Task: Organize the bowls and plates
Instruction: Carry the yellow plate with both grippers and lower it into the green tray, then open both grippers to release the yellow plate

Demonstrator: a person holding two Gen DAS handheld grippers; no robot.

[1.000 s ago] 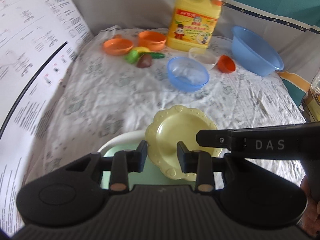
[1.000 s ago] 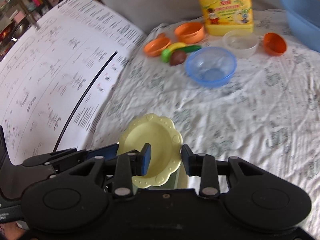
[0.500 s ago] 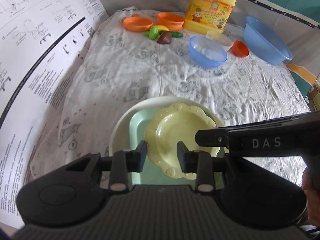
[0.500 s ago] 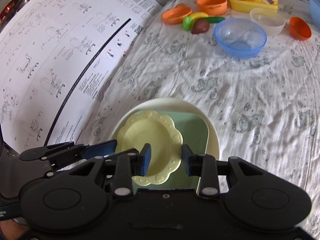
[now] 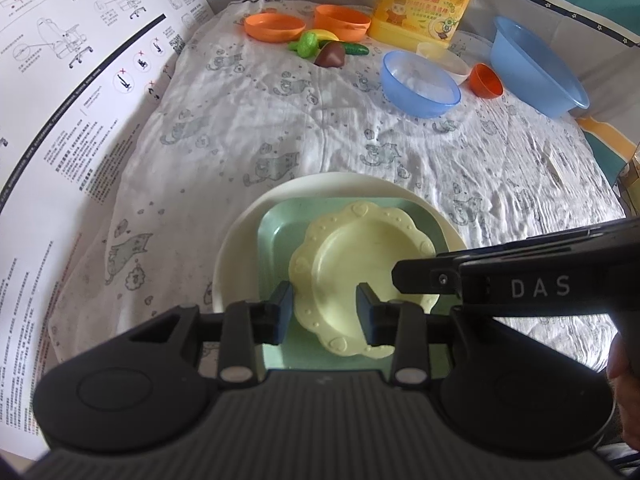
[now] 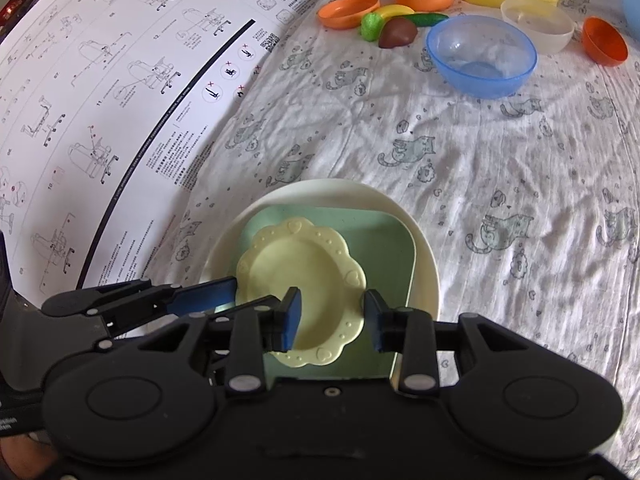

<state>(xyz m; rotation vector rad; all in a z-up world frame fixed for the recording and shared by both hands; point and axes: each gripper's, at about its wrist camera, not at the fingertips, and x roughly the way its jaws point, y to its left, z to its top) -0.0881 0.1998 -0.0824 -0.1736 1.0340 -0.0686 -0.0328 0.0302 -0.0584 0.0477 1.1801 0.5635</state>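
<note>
three plates stacked: a white plate [image 5: 240, 240] on the cloth [image 5: 280, 128] at the bottom, a green tray [image 5: 276, 232] in it, a yellow plate [image 5: 360, 264] on top, lying flat and a little off centre toward the near side.
left gripper [image 5: 324, 312]: jaws have just been opening; they straddle the near-left rim of the yellow plate with a gap on each side, so nothing is pinched.
right gripper [image 6: 332, 320]: jaws have just been opening too; the yellow plate's right rim sits between them, but the pads stand clear of it, so it looks released.
done so far: the plate pile looks finished, judging by the yellow plate resting on the tray with both grippers let go.
bowls left: a blue bowl [image 6: 480, 56], a clear bowl [image 6: 538, 28] just behind it, a small orange bowl [image 6: 604, 42] on its side to the right, and two orange dishes [image 6: 348, 10] at the far left, one shallow, one deeper. none are nested.
big basin [image 5: 536, 68]: at the far right edge, apart from the rest.
not part of the sort: toy food [image 6: 398, 26] between the orange dishes and the blue bowl, a yellow jug [image 5: 424, 4] at the back, a printed sheet [image 6: 100, 100] along the left.
progress: roughly half, i judge; plates gathered, bowls still scattered at the far end.
likely next: lift both grippers clear of the pile and reach for the bowls.
</note>
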